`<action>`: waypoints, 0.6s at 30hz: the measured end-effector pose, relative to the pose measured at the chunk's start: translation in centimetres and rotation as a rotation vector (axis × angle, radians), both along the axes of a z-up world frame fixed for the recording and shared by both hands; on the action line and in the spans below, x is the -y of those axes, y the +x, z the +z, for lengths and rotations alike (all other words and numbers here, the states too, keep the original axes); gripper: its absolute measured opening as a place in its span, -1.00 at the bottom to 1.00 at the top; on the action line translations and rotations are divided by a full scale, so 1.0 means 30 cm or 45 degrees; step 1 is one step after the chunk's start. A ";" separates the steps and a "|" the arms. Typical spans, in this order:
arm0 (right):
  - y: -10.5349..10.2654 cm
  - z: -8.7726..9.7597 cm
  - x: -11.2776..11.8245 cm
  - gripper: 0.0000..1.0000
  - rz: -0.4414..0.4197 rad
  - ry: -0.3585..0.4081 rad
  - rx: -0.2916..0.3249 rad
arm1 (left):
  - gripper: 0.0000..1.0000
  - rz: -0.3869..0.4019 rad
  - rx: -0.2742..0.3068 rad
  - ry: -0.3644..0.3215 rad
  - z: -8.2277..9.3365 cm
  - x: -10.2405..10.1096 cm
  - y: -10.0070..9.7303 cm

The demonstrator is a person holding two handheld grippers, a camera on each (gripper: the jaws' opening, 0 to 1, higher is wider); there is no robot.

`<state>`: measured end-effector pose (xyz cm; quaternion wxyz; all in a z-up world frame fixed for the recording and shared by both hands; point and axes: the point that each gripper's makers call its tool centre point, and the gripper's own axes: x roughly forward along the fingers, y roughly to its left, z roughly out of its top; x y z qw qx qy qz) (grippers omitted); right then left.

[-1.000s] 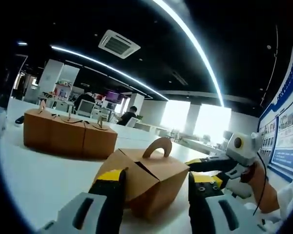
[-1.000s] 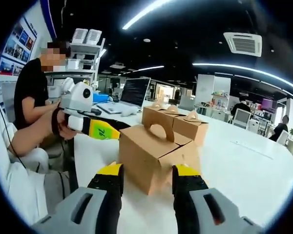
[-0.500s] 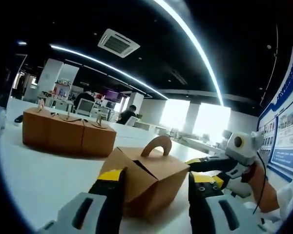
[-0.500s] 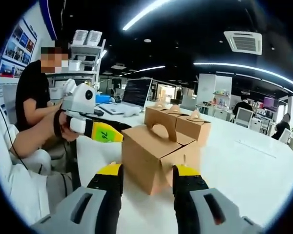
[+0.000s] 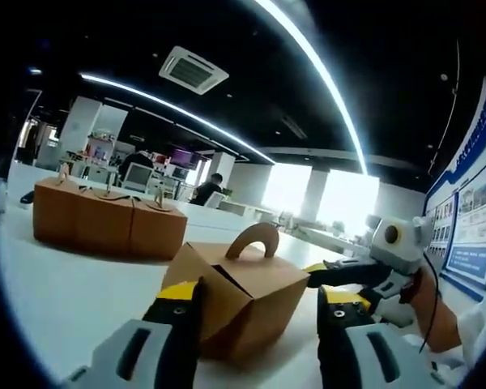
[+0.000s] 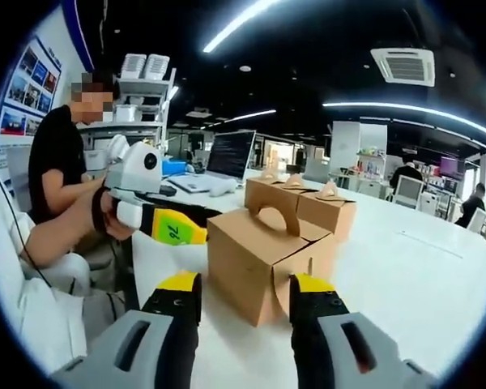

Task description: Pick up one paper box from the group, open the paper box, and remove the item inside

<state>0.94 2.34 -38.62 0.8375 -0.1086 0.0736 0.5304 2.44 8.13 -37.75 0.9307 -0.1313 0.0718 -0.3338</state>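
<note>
A brown paper box [image 5: 251, 296] with an arched handle [image 5: 255, 238] sits tilted on the white table [image 5: 57, 300], just ahead of my left gripper [image 5: 259, 314], whose jaws stand wide apart, open. My right gripper [image 5: 352, 274] comes in from the right, its yellow tip by the box's upper right edge. In the right gripper view the same box [image 6: 263, 253] lies beyond my open right gripper [image 6: 243, 293], and the left gripper [image 6: 166, 223] reaches toward the box's left side. I cannot tell whether either tip touches the cardboard.
A group of similar brown boxes [image 5: 105, 225] stands farther back on the table [image 6: 421, 275], also seen as boxes [image 6: 300, 203] behind the near one. A person [image 6: 57, 170] holds the left gripper. A laptop [image 6: 227, 154] sits behind.
Both views have drifted a little. The near box looks slightly closer in the right gripper view. Neither gripper's jaws have changed their spread.
</note>
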 end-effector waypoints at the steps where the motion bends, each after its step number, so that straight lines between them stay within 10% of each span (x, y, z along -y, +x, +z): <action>1: -0.001 0.000 -0.001 -0.10 0.001 0.003 -0.002 | 0.18 -0.002 0.000 -0.001 0.000 0.001 0.000; 18: -0.014 0.002 -0.014 -0.09 0.008 0.042 -0.039 | 0.19 -0.012 -0.008 -0.005 -0.007 0.017 -0.002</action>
